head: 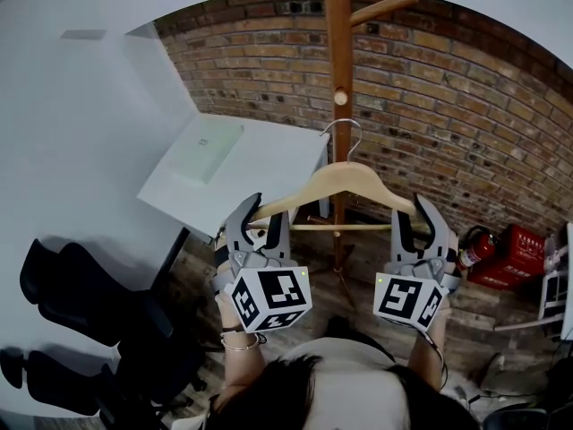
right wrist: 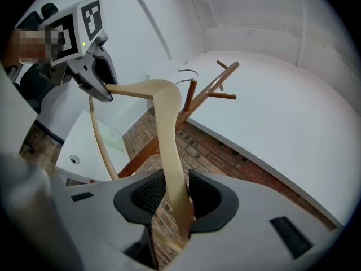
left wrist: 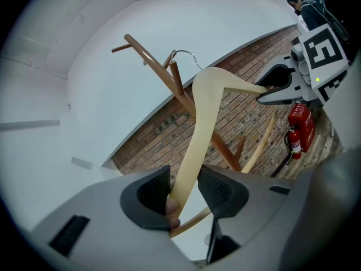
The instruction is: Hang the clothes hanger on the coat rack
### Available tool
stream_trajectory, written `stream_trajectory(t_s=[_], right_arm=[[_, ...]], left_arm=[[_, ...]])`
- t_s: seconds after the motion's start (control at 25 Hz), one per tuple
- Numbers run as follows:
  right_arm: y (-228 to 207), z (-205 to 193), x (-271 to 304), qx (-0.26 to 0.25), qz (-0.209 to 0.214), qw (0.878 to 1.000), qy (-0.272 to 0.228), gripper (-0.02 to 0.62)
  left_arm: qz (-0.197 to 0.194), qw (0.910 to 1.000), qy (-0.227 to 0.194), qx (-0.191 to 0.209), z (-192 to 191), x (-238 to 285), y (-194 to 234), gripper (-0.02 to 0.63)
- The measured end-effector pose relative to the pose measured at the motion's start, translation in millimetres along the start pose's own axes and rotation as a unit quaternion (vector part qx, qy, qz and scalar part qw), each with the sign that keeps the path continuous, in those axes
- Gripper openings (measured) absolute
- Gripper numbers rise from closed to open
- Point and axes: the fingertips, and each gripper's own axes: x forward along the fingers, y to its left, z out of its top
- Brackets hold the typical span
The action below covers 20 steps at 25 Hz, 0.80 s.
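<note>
**Soft, even light; heavy fisheye**

White wall (head: 72,195) bright, shadows faint. Floor (head: 358,298) below the bench (head: 277,150) dim. Straight lines bow at every edge; gripper-view corners are black. Left tongs (left wrist: 185,188) and right tongs (right wrist: 176,195) soft up close.

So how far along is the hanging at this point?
Done: the hanger is picked up, with the left gripper and right gripper each clamped on one end. In hand: it is held up at the coat rack, its hook close to it. Left: seat the hook on a peg and let go; it doesn't look hung yet.
</note>
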Motion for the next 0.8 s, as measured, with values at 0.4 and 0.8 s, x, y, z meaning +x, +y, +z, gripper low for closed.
stream_trajectory(t_s=[0.4,0.8], right_arm=[[-9.7,6.7,17.2,-0.005,-0.001,1.000,-0.007,0.140],[-13.9,12.4,34.5,-0.003,0.000,1.000,-0.014,0.140]], left_arm=[[0.006,1.0000,-0.005,0.001,8.9,13.9,9.9,0.158],[0.012,0.9999,-0.005,0.003,14.0,27.3,20.9,0.158]])
